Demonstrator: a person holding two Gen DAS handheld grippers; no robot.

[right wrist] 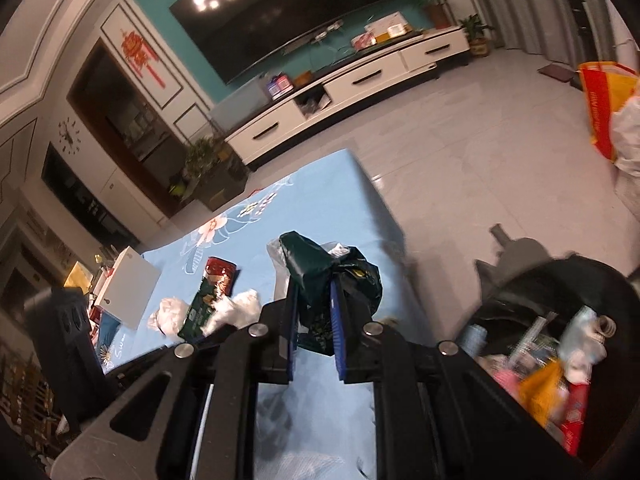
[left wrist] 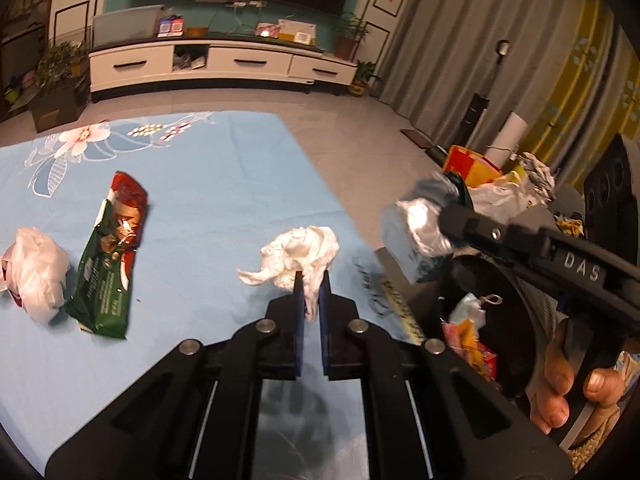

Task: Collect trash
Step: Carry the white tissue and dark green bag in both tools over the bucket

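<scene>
My left gripper is shut on a crumpled white tissue lying on the light blue floral cloth. A green and red snack wrapper and a crumpled white plastic wad lie to its left. My right gripper is shut on a dark green wrapper with clear plastic, held above the cloth's right edge. In the left wrist view the right gripper holds this silvery bundle over the black trash bin. The bin holds several pieces of trash.
A white box stands at the cloth's far left. A red-yellow bag and white bags sit on the floor beyond the bin. A white TV cabinet lines the far wall, with potted plants beside it.
</scene>
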